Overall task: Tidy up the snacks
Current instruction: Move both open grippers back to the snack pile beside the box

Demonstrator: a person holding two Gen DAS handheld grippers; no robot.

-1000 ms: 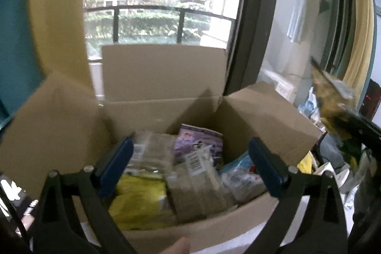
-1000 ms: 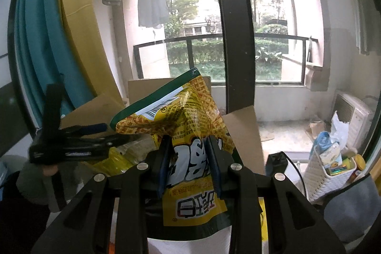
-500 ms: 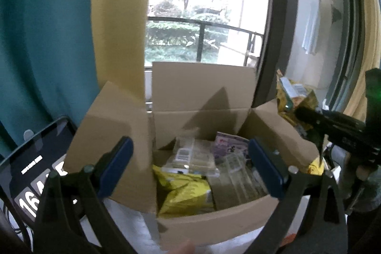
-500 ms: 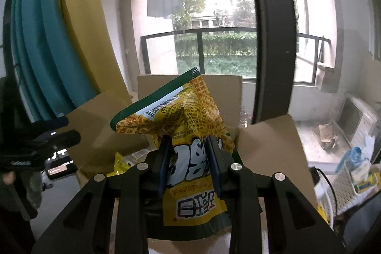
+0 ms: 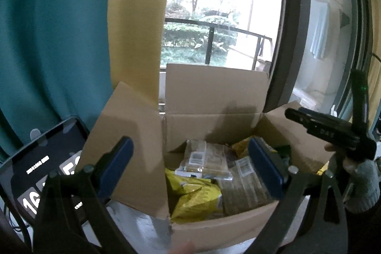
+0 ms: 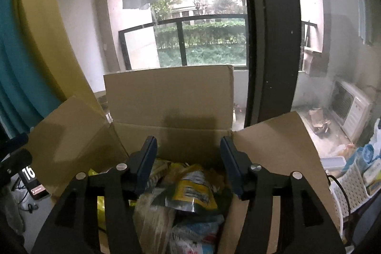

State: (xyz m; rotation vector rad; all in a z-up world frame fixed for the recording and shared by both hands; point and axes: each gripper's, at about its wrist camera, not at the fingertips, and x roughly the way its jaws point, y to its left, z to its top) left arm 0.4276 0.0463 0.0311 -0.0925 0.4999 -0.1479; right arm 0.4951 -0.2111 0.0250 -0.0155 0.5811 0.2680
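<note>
two grippers are in the pictures and both stand with their jaws spread, nothing between them. the left gripper (image 5: 190, 170) fills the lower part of its own view, its blue pads far apart, and it hangs in front of the open cardboard box (image 5: 214, 97). the right gripper (image 6: 188, 163) is seen in the lower middle of its own view, released, just above the inside of the same box (image 6: 166, 92); in the left view it shows as a black tool at the right edge (image 5: 333, 132).

the yellow snack bag with the green edge (image 6: 190, 192) lies inside the box, on top of the other packets, directly under the spread pads of the right gripper and not touching them as far as i can tell. in the left view another yellow bag (image 5: 195, 196) lies at the lower left of the box inside, and clear packets with a barcode label (image 5: 204, 158) lie behind it.

the four flaps of the box stand up. a dark tablet with white numbers (image 5: 40, 173) leans at the lower left of the left view, beside the box. a teal curtain (image 5: 52, 39) hangs in the upper left.
</note>
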